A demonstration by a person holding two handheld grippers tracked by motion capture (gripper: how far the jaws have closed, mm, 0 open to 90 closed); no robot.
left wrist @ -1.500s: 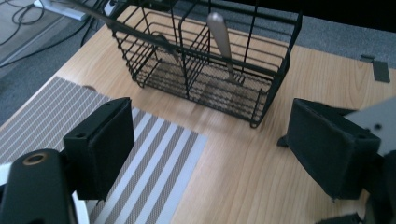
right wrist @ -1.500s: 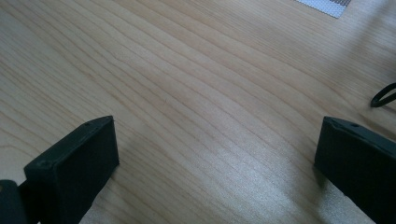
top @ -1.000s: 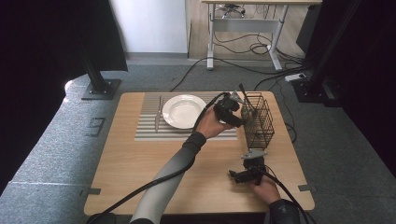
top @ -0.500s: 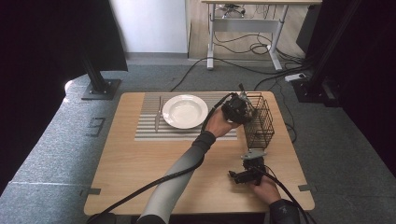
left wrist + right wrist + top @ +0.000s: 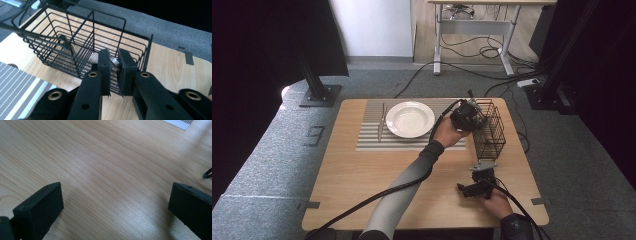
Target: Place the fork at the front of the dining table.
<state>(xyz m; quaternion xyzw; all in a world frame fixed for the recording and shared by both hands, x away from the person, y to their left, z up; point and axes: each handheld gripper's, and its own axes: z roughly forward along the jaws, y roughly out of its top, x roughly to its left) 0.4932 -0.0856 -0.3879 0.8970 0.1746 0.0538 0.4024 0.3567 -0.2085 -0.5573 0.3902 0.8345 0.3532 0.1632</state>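
A: The left tongs (image 5: 468, 116) have travelled right over the last second, away from the plate (image 5: 410, 119), and now sit at the left rim of the wire basket (image 5: 490, 131), right of centre in the high view.

B: And they're carrying something. In the left gripper view the jaws are clamped nearly together on a thin metal piece (image 5: 114, 61), shiny, only a sliver showing between the pads. What it is, I can't tell.

A: It's held over the basket's near compartment there, the divider wire standing just left of the jaws. A dark utensil (image 5: 37, 37) lies slanted in the far compartment, upper left of that frame.

B: The right tongs (image 5: 473, 189)?

A: Low on the surface (image 5: 362, 180), lower right of the high view, in front of the basket. In the right gripper view the jaws are spread wide, bare wood grain between them, gripping nothing.

B: The plate rests on the striped mat (image 5: 372, 140), upper centre, a knife (image 5: 381, 122) lying just left of it.
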